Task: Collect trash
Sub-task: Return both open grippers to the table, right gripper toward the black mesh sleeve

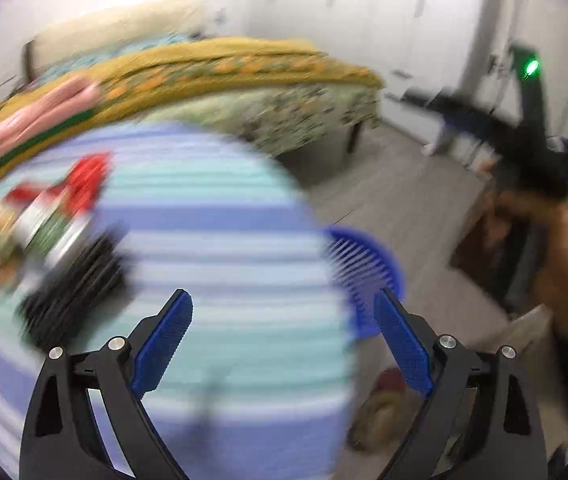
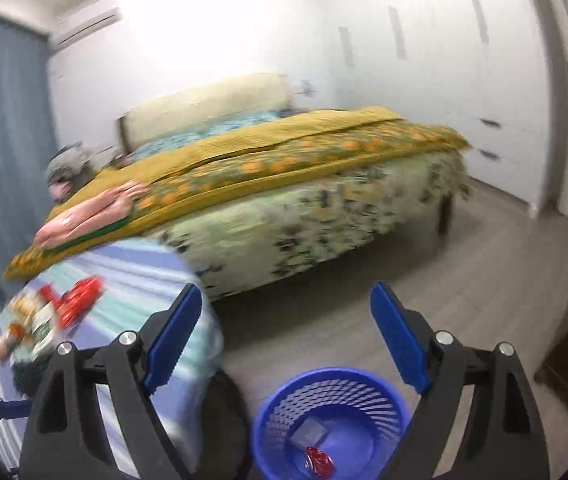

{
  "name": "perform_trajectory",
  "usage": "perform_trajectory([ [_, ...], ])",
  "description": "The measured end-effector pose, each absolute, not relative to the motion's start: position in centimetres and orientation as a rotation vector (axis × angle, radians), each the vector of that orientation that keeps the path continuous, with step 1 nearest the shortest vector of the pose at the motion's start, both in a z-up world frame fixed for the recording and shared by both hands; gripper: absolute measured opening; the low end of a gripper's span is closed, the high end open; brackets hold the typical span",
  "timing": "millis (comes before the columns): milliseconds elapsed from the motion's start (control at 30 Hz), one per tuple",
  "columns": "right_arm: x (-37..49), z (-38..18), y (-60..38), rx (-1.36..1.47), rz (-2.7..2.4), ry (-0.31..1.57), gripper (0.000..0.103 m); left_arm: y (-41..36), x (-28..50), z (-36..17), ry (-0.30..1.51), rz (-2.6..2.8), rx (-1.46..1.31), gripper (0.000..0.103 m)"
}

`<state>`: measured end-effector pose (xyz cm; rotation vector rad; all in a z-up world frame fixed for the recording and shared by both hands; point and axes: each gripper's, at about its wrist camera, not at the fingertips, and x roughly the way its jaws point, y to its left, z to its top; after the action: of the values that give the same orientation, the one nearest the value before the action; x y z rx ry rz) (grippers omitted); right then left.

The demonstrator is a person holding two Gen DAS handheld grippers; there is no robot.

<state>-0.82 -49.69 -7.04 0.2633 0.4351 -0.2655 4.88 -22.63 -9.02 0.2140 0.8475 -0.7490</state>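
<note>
A round table with a blue and teal striped cloth point(image 1: 220, 240) carries a blurred pile of trash: a red wrapper point(image 1: 86, 178), other coloured wrappers point(image 1: 40, 220) and a black item point(image 1: 80, 280). The pile also shows in the right wrist view point(image 2: 56, 312). My left gripper point(image 1: 284, 336) is open and empty above the table's near right part. A blue mesh bin point(image 2: 330, 420) stands on the floor beside the table; it holds a red wrapper point(image 2: 318, 460) and a grey piece point(image 2: 310, 432). My right gripper point(image 2: 284, 336) is open and empty above the bin.
A bed with a yellow floral blanket point(image 2: 284, 148) stands behind the table. White wardrobes point(image 2: 444, 60) line the right wall. A blue curtain point(image 2: 0, 140) hangs at the left. The floor point(image 2: 464, 280) is grey. The right hand and its gripper point(image 1: 524, 128) show in the left wrist view.
</note>
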Motion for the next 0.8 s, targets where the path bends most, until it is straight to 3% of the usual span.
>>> perform_trajectory([
  [167,1.0,-9.1,-40.0,0.178,-0.066,0.545,0.085,-12.8,6.0,-11.9,0.899,-0.537,0.201,0.091],
  [400,2.4,-13.1,-28.0,0.066,0.162,0.709,0.085,-3.7,9.0,-11.9,0.923,-0.354,0.150,0.091],
  [667,3.4,-14.1,-23.8,0.072,0.194,0.768,0.085,0.2,9.8,-12.6,0.936,-0.290,0.124,0.092],
  [800,4.5,-12.5,-23.6,0.178,0.130,0.760,0.097,-0.7,9.6,-12.9,0.936,-0.276,0.168,0.096],
])
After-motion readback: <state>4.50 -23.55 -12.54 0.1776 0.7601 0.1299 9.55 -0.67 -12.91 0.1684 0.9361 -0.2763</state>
